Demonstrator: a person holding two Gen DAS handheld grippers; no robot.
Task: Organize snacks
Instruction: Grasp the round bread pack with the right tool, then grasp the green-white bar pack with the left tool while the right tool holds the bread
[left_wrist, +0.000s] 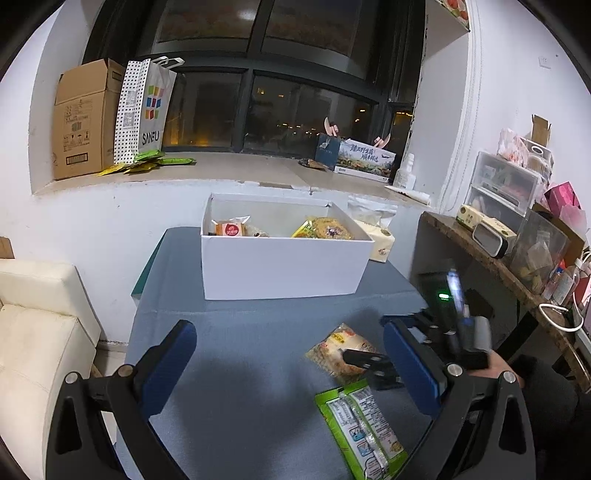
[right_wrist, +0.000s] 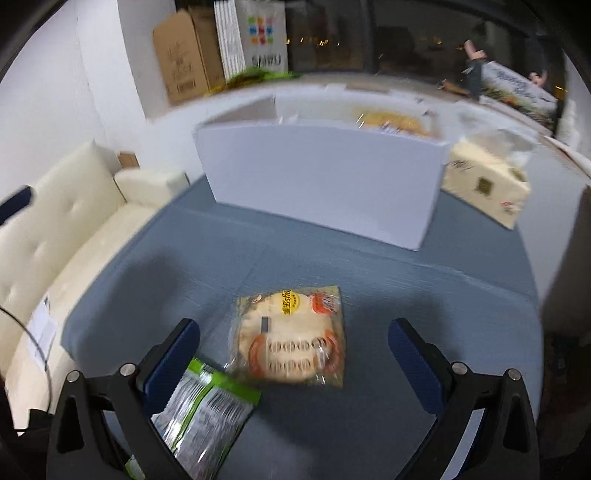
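Observation:
A white open box (left_wrist: 284, 258) stands at the back of the blue-grey table (left_wrist: 240, 332). It holds an orange packet (left_wrist: 231, 229) and a yellow noodle packet (left_wrist: 325, 227). A pale pastry packet (right_wrist: 291, 336) lies flat on the cloth, with a green packet (right_wrist: 207, 410) just nearer and to the left. My right gripper (right_wrist: 293, 345) hovers open above the pastry packet, which lies between its blue pads. In the left wrist view one of its fingers (left_wrist: 364, 360) overlaps the pastry packet (left_wrist: 338, 347). My left gripper (left_wrist: 290, 350) is open and holds nothing, left of the green packet (left_wrist: 362, 428).
A cream sofa (left_wrist: 37, 332) borders the table's left side. A tissue pack (left_wrist: 380, 240) sits right of the box. A cluttered wooden shelf (left_wrist: 491, 258) runs along the right. A cardboard box (left_wrist: 85, 118) and a paper bag (left_wrist: 147, 110) stand on the windowsill.

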